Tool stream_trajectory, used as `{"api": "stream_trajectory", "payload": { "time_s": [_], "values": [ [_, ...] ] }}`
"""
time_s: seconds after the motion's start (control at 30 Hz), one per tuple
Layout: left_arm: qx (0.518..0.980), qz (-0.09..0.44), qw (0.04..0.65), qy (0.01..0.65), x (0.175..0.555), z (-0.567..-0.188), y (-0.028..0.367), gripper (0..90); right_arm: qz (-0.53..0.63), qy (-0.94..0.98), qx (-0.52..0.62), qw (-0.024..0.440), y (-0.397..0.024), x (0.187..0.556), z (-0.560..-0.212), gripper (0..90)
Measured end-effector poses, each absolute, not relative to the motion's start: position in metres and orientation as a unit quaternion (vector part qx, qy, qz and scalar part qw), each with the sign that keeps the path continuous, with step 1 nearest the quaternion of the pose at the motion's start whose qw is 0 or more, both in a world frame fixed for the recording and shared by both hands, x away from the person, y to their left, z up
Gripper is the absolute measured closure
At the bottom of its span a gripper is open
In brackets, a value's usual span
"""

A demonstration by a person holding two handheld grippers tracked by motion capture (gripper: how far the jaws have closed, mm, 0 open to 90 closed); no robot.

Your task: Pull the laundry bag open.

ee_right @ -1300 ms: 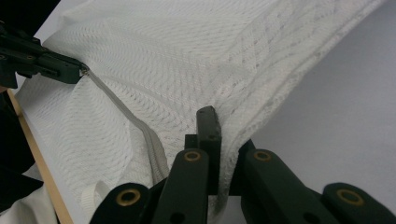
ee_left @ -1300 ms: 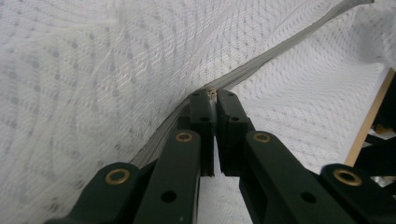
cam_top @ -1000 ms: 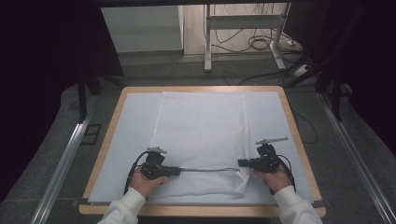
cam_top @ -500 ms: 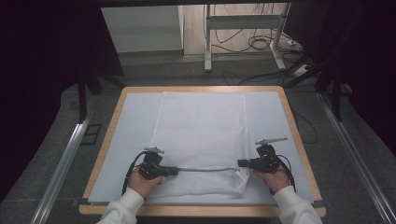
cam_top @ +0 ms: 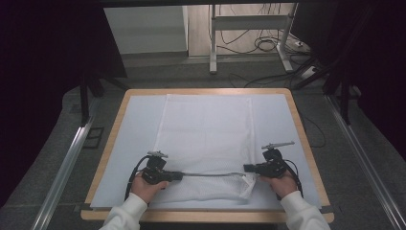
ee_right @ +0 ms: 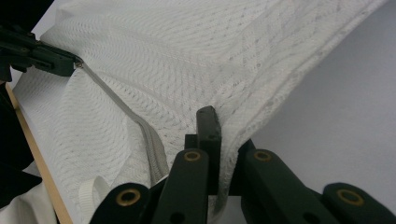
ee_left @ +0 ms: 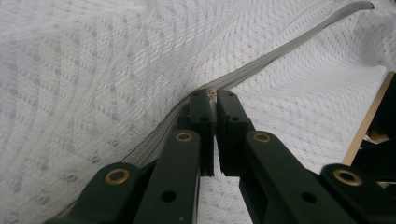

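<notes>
- White mesh bag (cam_top: 206, 143) lies flat on the table (cam_top: 287, 120), stretching away from both hand-held grippers toward the far edge.
- Left hand-held gripper (cam_top: 179, 175) sits at the bag's near left; jaws pinched tight on the small metal zipper pull (ee_left: 211, 93).
- Grey zipper (cam_top: 210, 174) runs in a line from the left hand-held gripper across to the right one.
- Right hand-held gripper (cam_top: 247, 168) sits at the bag's near right corner; jaws clamped on the mesh edge (ee_right: 224, 135) just beside the zipper's end.
- Between the two hand-held grippers the fabric is lifted slightly.
</notes>
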State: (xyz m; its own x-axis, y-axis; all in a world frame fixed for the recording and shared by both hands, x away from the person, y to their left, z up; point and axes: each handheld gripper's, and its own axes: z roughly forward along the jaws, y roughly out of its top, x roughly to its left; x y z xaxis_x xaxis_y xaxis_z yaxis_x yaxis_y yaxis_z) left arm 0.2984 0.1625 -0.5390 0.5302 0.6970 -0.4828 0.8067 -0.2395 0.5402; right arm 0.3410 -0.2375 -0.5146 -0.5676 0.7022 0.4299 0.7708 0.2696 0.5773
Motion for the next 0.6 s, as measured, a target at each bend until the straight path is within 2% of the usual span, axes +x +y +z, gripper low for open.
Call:
{"api": "stream_trajectory", "payload": {
  "time_s": [0.6],
  "values": [
    [0.774, -0.064, 0.39, 0.495, 0.296, -0.537, 0.186, 86.9, -0.385, -0.797, -0.464, 0.04, -0.238, 0.341, -0.515, 88.4]
  ]
}}
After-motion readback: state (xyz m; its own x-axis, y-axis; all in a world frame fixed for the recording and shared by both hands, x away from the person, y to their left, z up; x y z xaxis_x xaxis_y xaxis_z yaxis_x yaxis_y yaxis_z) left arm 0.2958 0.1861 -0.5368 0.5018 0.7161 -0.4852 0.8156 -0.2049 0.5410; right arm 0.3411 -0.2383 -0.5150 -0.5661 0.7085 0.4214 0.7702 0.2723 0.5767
